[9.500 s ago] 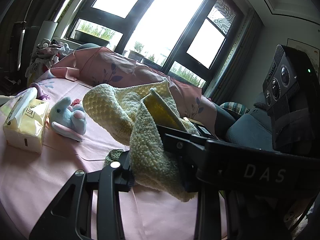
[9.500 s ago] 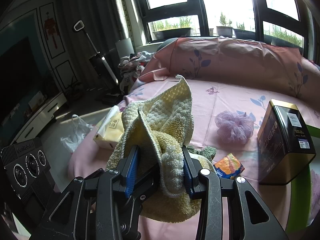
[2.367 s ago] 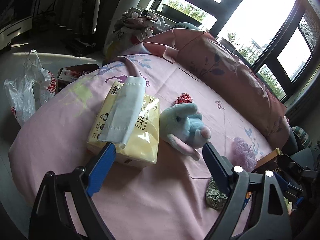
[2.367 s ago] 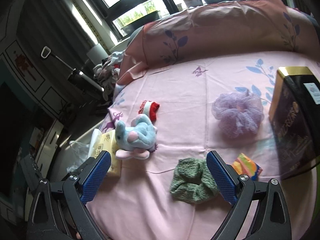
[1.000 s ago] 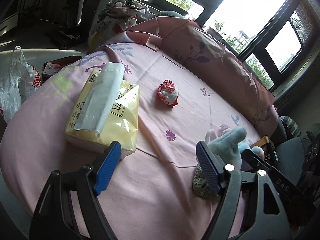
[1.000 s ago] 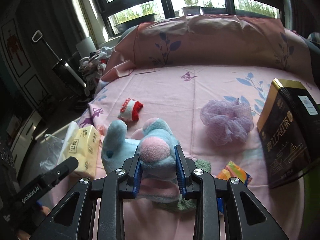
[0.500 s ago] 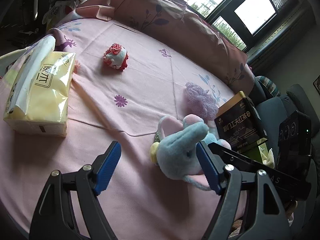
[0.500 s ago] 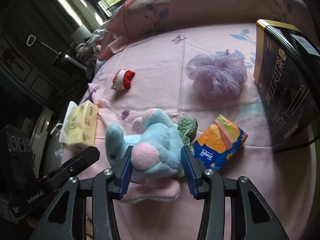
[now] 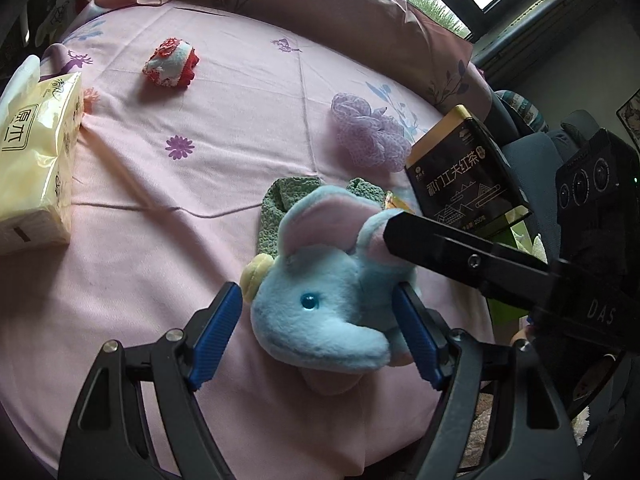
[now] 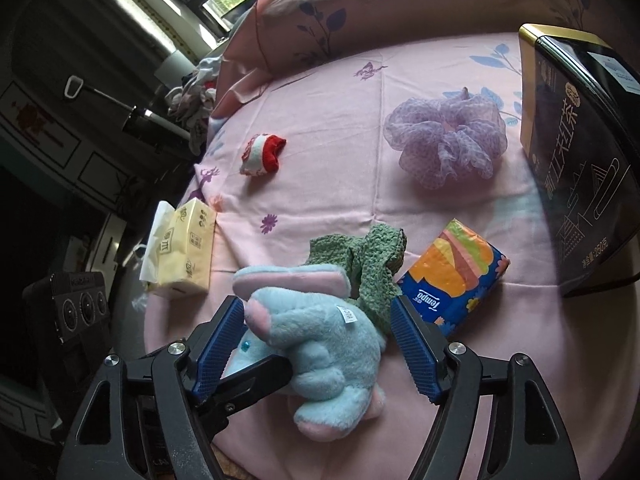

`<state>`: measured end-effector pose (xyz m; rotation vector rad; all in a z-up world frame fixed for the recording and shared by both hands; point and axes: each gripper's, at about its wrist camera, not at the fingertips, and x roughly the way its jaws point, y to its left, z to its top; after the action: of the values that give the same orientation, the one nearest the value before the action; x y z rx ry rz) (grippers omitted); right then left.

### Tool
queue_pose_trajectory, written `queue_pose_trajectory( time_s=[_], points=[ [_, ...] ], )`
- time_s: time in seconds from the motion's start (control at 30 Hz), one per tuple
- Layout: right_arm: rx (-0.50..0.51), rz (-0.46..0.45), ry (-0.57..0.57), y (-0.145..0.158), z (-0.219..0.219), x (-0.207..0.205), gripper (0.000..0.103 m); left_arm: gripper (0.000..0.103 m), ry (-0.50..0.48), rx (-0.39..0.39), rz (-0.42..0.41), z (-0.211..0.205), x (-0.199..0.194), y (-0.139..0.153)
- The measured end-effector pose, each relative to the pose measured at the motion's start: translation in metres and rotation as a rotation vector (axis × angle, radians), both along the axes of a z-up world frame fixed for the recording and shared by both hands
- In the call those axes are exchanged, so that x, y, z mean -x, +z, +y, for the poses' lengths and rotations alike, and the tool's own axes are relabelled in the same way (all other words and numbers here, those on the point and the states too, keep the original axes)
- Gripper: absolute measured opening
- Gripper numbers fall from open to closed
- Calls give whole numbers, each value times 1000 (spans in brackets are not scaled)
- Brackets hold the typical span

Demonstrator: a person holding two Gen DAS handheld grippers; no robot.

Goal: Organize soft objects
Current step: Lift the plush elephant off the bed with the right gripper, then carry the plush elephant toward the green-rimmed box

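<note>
A blue and pink plush elephant (image 9: 320,304) (image 10: 320,348) lies on the pink bed sheet (image 9: 160,200), partly on a green knitted scrunchie (image 9: 276,208) (image 10: 360,264). My right gripper (image 10: 316,320) straddles the elephant with its jaws opening; the right pad stands clear of the plush. My left gripper (image 9: 316,312) is open around the elephant's head from the other side, with a gap at its left pad. A purple scrunchie (image 9: 368,136) (image 10: 444,140) and a small red and white cloth (image 9: 170,64) (image 10: 262,152) lie farther back.
A yellow tissue pack (image 9: 36,160) (image 10: 184,256) sits at the left edge of the bed. A black tea tin (image 9: 460,176) (image 10: 576,160) stands at the right, with a colourful Tempo tissue packet (image 10: 452,276) beside the green scrunchie. A pink pillow (image 9: 340,12) borders the far side.
The right gripper lowered the elephant onto the sheet by the green scrunchie and spread its jaws off it. The left gripper swung right and now straddles the elephant.
</note>
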<state>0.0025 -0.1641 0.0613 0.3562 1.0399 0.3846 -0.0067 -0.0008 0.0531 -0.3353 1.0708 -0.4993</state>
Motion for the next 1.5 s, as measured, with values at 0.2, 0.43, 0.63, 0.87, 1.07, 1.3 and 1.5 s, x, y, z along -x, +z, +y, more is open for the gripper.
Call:
queue_pose_trajectory(
  time_s=[0.2, 0.43, 0.63, 0.87, 1.07, 1.3, 1.5],
  points=[
    [-3, 11, 25, -1, 5, 4, 76, 76, -16, 10, 4, 0, 6, 4],
    [21, 46, 41, -12, 16, 1, 76, 70, -26, -56, 21, -11, 5, -6],
    [27, 53, 9, -15, 16, 2, 75, 58, -18, -97, 18, -12, 6, -7],
    [66, -36, -17, 2, 19, 14, 69, 57, -4, -81, -20, -13, 12, 3],
    [121, -246, -37, 45, 22, 39, 69, 57, 32, -39, -192, -14, 32, 38],
    [147, -374, -51, 74, 22, 59, 69, 57, 74, -16, -345, -16, 50, 65],
    [113, -404, -67, 85, 14, 64, 69, 57, 100, -9, -429, -19, 59, 78]
  ],
)
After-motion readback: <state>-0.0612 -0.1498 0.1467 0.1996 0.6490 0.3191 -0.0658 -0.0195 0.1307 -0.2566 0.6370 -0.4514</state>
